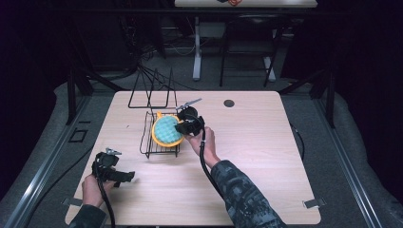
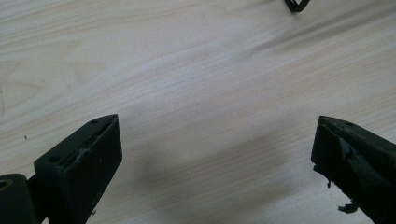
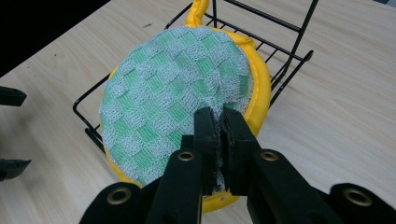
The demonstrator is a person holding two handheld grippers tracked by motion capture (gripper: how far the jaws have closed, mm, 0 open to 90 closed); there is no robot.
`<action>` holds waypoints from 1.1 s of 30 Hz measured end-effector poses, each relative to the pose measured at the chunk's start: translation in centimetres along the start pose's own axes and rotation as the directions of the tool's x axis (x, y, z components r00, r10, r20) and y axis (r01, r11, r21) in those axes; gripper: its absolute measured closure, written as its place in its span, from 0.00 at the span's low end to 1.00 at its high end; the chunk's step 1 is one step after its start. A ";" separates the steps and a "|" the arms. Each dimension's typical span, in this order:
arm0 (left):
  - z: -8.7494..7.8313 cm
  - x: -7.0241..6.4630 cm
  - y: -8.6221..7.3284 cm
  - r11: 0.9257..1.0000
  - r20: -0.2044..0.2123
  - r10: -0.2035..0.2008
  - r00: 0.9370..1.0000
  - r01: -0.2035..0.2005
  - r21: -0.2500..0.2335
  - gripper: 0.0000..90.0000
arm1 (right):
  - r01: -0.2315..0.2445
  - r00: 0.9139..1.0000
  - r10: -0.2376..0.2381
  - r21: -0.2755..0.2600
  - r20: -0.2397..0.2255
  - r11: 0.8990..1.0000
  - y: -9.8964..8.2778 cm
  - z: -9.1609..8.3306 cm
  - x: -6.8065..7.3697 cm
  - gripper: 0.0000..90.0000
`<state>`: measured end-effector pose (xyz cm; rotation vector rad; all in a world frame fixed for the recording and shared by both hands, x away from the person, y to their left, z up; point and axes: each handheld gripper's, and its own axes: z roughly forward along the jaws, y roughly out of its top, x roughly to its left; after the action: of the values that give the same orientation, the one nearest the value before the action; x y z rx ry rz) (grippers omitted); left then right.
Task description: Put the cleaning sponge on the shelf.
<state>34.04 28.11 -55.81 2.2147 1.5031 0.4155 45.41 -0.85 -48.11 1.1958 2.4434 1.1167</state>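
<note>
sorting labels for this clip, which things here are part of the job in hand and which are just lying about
In the job:
- round green-and-yellow scouring pad, pinched at its edge
- right gripper, shut on the pad
- black wire rack under the pad

Lying about:
- left gripper, open over bare table
- second wire stand at the far edge

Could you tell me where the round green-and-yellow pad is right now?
In the high view, the pad lies in the black wire rack at table centre, pinched at its right edge by the right tongs.

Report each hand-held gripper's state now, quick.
Left hand-held gripper: open, holding nothing, over the bare table.
Right hand-held gripper: closed on the green-and-yellow round pot holder at the black wire rack.
</note>
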 end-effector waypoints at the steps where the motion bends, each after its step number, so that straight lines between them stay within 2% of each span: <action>1: 0.0 0.0 0.0 1.000 -0.001 0.006 1.000 -0.006 0.003 0.02 | 0.000 1.000 0.000 -0.001 0.003 1.000 0.0 0.1 0.1 0.95; 7: 0.1 -0.1 0.0 1.000 0.000 0.004 1.000 -0.004 0.003 0.02 | -0.039 0.999 0.039 0.002 0.011 0.999 0.2 1.2 0.5 0.95; 21: 0.0 0.0 0.0 1.000 -0.001 0.003 1.000 -0.003 -0.001 0.02 | -0.083 0.995 0.082 0.006 0.049 0.997 -0.1 3.4 1.1 0.95; 24: 0.0 -0.1 0.1 1.000 0.002 0.004 1.000 -0.004 -0.001 0.02 | -0.074 0.996 0.073 0.018 0.058 0.997 -0.1 3.8 1.2 0.95; 30: -0.1 0.0 0.1 1.000 0.000 0.008 1.000 -0.008 -0.004 0.02 | -0.100 0.993 0.098 0.019 0.073 0.995 -0.2 4.6 1.7 0.94; 33: -0.1 0.1 0.0 1.000 -0.001 -0.001 1.000 0.001 -0.010 0.02 | -0.080 0.994 0.077 0.031 0.077 0.996 -0.2 4.7 1.8 0.92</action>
<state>34.05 28.21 -55.69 2.2065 1.5002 0.4230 46.37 2.95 -51.32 1.3297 2.3867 1.0336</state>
